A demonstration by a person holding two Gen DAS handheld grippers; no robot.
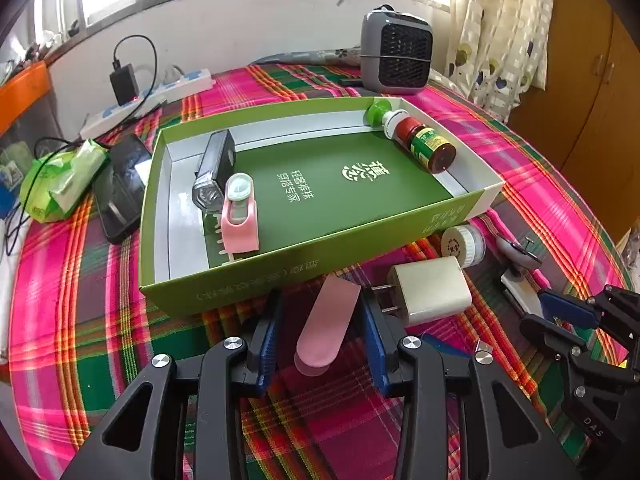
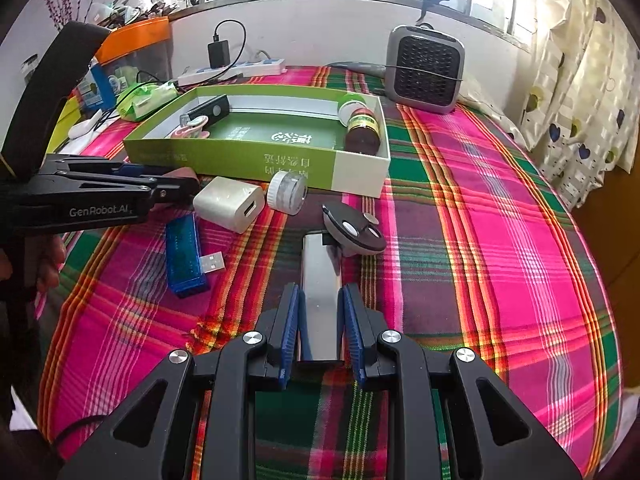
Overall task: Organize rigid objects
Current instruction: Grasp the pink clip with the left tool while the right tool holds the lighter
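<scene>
My left gripper (image 1: 320,300) (image 2: 180,184) stands open low over the plaid cloth. A flat pink oblong piece (image 1: 328,320) lies between its fingers, close to the right pad and with a gap at the left pad. My right gripper (image 2: 320,292) (image 1: 560,308) is shut on the silver handle of a tool (image 2: 320,280) with a dark round head (image 2: 354,232). A green box (image 1: 240,284) (image 2: 224,156) beyond holds a black torch (image 1: 214,164), a pink dispenser (image 1: 240,216) and a brown bottle (image 1: 424,144). A white charger (image 1: 428,288), a small jar (image 1: 464,244) and a blue USB stick (image 2: 184,256) lie in front of the box.
A grey fan heater (image 1: 396,56) stands behind the box. A power strip (image 1: 152,96), a dark phone (image 1: 120,188) and a green packet (image 1: 60,184) lie at the left. A person's hand (image 2: 48,256) holds the left gripper. A curtain (image 2: 580,100) hangs at the right.
</scene>
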